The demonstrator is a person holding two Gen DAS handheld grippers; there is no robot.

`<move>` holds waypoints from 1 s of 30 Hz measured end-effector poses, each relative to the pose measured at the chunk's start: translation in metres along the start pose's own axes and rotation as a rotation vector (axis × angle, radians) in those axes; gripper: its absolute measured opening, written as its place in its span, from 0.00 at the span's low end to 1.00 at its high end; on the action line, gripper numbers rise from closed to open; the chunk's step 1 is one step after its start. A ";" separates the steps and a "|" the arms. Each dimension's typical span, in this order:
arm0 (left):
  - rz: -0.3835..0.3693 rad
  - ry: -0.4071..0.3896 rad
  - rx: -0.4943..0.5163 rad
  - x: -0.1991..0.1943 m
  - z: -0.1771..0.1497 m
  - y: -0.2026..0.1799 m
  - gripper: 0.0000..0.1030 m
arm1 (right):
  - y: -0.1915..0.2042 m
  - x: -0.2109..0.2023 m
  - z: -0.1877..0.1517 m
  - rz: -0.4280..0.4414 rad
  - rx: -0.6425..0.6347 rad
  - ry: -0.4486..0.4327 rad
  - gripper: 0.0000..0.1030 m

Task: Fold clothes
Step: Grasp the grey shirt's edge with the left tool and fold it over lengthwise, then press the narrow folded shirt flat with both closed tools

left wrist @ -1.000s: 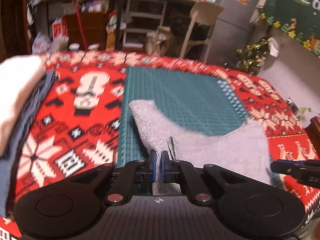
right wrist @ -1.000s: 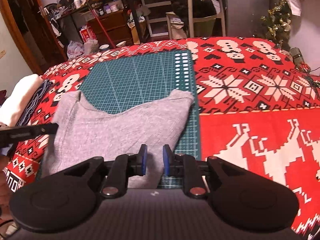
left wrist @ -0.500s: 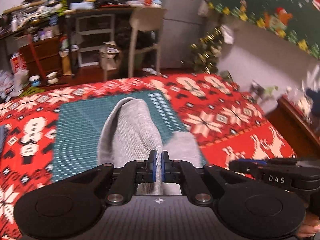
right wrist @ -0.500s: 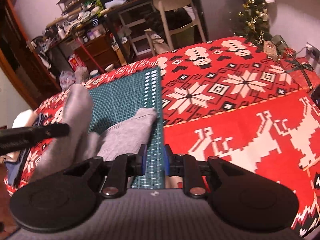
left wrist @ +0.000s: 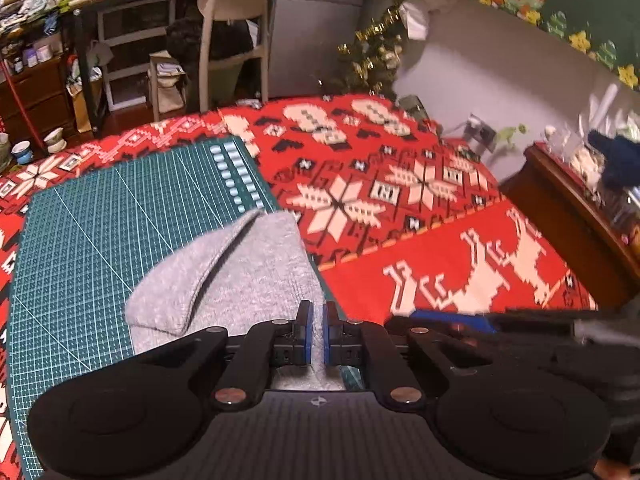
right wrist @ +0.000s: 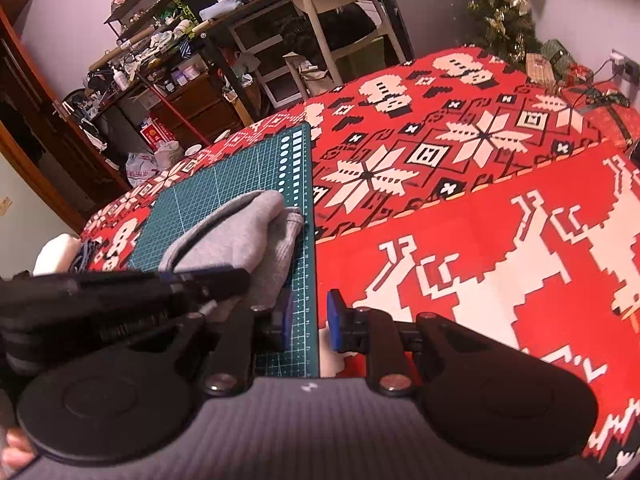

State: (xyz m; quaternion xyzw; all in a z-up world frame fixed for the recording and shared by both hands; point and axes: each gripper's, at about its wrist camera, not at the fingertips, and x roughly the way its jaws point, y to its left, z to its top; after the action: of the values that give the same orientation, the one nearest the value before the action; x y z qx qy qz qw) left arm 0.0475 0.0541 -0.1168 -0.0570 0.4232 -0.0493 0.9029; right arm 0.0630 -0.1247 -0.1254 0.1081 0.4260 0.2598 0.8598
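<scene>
Grey knitwear (left wrist: pixel 240 272) lies doubled over on the green mat (left wrist: pixel 100 240) just ahead of my left tongs (left wrist: pixel 316 332), pads nearly together with cloth between them, while my right tongs (right wrist: pixel 308 320) stand spread beside it; I judge the fold needs squared edges.

Domestic room: a cluttered desk (right wrist: pixel 224 40) and chair (left wrist: pixel 236 36) stood at 12 o'clock, a Christmas tree (right wrist: pixel 502 8) at 1 o'clock.
</scene>
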 end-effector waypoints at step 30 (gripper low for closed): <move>-0.165 0.057 -0.484 -0.020 -0.042 0.141 0.30 | 0.020 0.056 -0.001 0.153 0.186 0.164 0.35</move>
State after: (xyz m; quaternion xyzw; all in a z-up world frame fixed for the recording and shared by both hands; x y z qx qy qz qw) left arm 0.0084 0.1941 -0.1488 -0.3043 0.4419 -0.0219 0.8436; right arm 0.0832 -0.0778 -0.1565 0.1978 0.5075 0.2918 0.7862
